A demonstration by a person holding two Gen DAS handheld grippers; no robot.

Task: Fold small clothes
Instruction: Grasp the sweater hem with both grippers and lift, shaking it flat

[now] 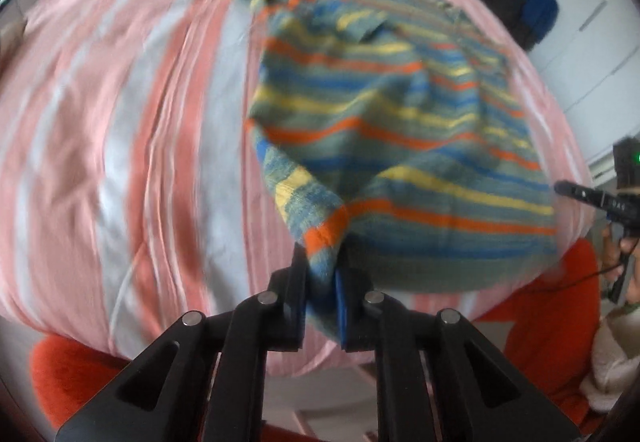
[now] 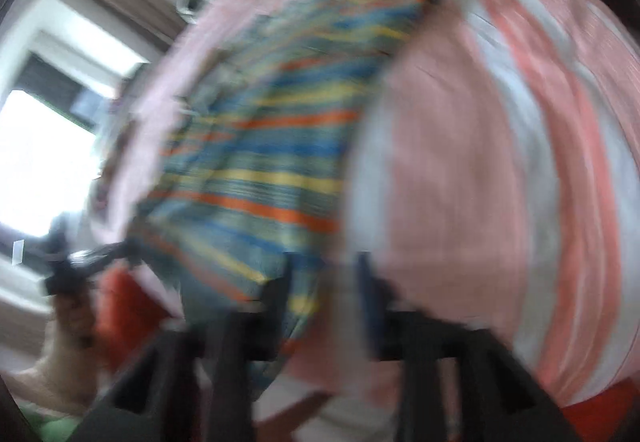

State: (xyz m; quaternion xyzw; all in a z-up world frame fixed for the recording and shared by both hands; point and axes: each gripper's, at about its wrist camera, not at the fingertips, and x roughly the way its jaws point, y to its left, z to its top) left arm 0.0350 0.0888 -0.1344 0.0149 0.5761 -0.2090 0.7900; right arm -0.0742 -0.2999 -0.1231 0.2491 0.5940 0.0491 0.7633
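Pink-and-white striped bedsheet (image 1: 120, 129) fills both views, bedroom behind. Striped garment (image 1: 400, 113) lies across bed, near hem lifted. Our left gripper (image 1: 323, 278) clamped tight on hem corner. Right gripper (image 2: 324, 282): jaws stand apart, hem between them; actual pinch we cannot tell through blur. We judge: raise both corners level, keep hem taut, carry toward far edge. Left view alone sharp, shows creases; right view alone shows window (image 2: 36, 161).
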